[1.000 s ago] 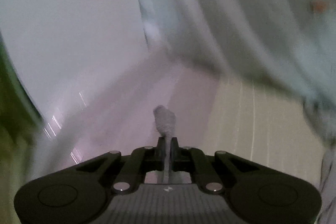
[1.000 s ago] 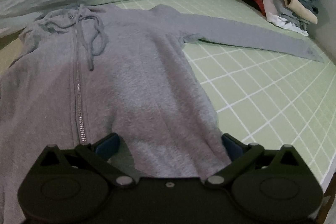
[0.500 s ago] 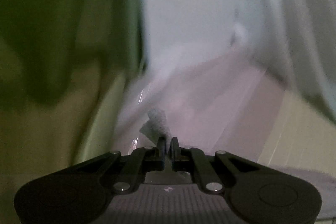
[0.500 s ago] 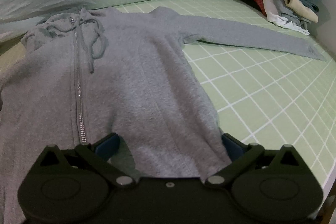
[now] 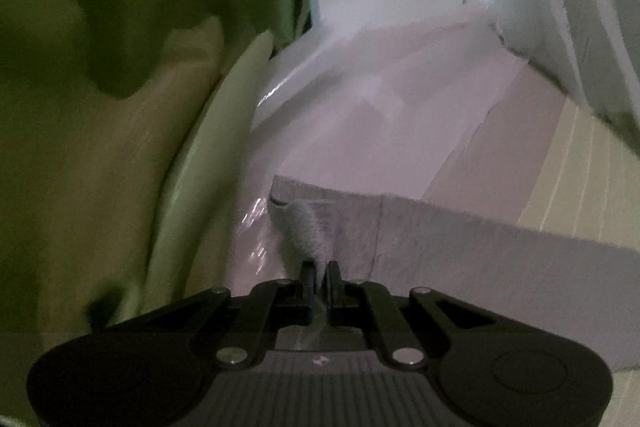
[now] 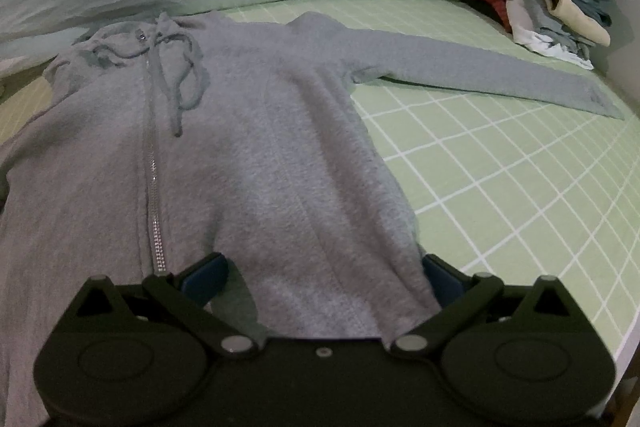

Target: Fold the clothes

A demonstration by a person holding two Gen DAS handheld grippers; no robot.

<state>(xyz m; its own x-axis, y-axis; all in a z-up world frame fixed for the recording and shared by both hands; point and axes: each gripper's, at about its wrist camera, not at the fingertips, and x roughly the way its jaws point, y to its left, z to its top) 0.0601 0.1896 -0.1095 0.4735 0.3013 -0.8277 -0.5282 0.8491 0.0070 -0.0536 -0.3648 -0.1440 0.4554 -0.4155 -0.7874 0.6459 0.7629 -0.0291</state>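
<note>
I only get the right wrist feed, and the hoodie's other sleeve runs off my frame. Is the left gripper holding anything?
Observer: Yes. The left gripper has its fingers shut on a tuft of the grey sleeve.
Operator: Is the sleeve bunched up or flat?
Observer: Past the pinched tuft it lies as a flat band running off to the right of the left wrist view.
Operator: What is ahead of it?
Observer: A pale glossy surface, with green fabric on the left. It is too blurred to tell more.
</note>
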